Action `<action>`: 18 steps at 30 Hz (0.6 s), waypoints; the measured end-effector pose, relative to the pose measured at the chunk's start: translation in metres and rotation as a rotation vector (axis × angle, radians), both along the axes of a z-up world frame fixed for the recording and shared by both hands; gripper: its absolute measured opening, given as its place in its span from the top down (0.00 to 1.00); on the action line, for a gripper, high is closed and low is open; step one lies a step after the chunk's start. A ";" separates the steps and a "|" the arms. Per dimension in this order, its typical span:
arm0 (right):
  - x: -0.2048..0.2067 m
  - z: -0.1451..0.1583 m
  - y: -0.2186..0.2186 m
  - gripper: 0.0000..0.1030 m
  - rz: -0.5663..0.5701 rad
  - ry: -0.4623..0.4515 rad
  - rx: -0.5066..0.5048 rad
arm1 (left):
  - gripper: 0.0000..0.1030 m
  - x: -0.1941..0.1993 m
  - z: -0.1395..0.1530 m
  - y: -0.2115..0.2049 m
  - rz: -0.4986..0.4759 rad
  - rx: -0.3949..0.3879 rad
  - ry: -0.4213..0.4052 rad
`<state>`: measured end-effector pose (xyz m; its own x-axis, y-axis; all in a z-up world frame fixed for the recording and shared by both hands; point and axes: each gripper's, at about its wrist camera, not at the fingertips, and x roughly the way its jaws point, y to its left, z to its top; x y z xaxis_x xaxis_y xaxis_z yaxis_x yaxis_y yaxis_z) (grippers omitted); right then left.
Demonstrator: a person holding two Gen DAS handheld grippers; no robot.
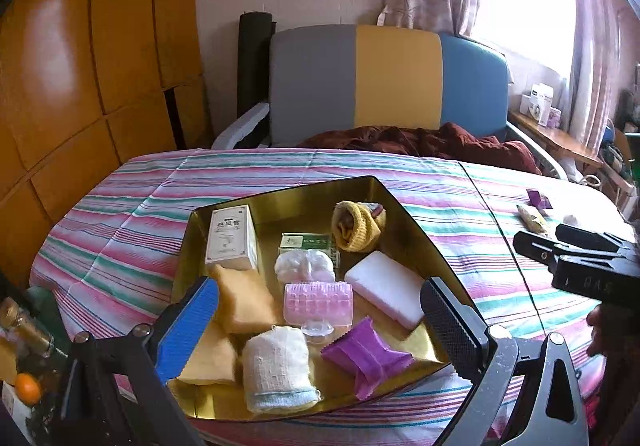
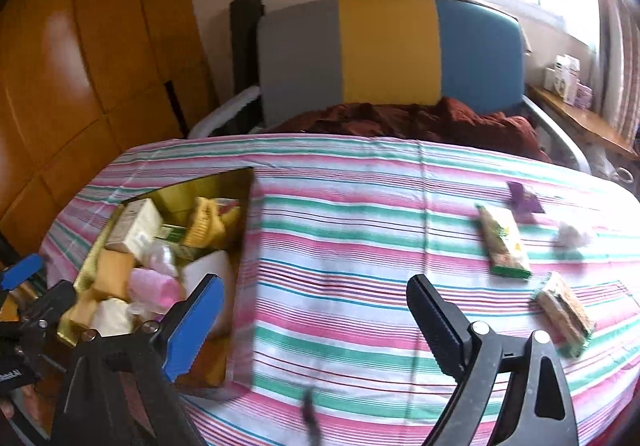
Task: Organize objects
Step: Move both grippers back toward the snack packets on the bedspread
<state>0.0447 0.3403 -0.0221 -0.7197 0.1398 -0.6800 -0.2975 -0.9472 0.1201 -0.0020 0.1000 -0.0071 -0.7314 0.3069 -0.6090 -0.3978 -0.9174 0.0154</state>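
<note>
Both tools gape, grasping nothing: left tool (image 1: 316, 310) hangs over the crowded gold tray (image 1: 416, 222), right tool (image 2: 316, 322) over bare striped counter (image 2: 360, 206). Loose snack packets (image 2: 504, 242) lie at two o'clock; a hasty drop could spill the tray's heap.

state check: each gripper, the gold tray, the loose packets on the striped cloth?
left gripper: open, nothing between the fingers, above the tray
right gripper: open, empty, above bare cloth
gold tray: on the cloth, full of items, no lid
green snack packet: flat on the cloth, outside the tray
brown snack packet: flat on the cloth, outside the tray
purple packet: on the cloth, outside the tray
</note>
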 end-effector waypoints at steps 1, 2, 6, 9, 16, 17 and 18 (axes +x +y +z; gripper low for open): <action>0.002 0.000 0.005 0.08 -0.012 -0.007 0.002 | 0.01 0.000 -0.001 0.001 -0.005 -0.003 -0.002; 0.003 -0.001 0.012 0.08 -0.031 -0.017 0.006 | 0.01 0.000 -0.001 0.002 -0.010 -0.005 -0.003; 0.007 0.001 0.040 0.08 -0.087 -0.029 -0.008 | 0.02 0.001 -0.001 0.007 -0.036 -0.004 -0.007; 0.013 0.008 0.066 0.08 -0.140 -0.024 -0.013 | 0.02 0.001 -0.001 0.011 -0.052 -0.009 -0.011; 0.039 0.022 0.141 0.08 -0.303 -0.010 -0.017 | 0.02 0.000 -0.005 0.021 -0.081 -0.014 -0.029; 0.045 0.022 0.154 0.08 -0.334 -0.013 -0.024 | 0.02 0.000 -0.006 0.022 -0.086 -0.016 -0.030; 0.051 0.021 0.168 0.08 -0.368 -0.014 -0.036 | 0.02 0.000 -0.006 0.023 -0.093 -0.016 -0.032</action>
<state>0.0957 0.5080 -0.0011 -0.6160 0.3637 -0.6988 -0.6194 -0.7716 0.1445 -0.0021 0.1228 -0.0134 -0.6800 0.3628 -0.6371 -0.4820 -0.8760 0.0156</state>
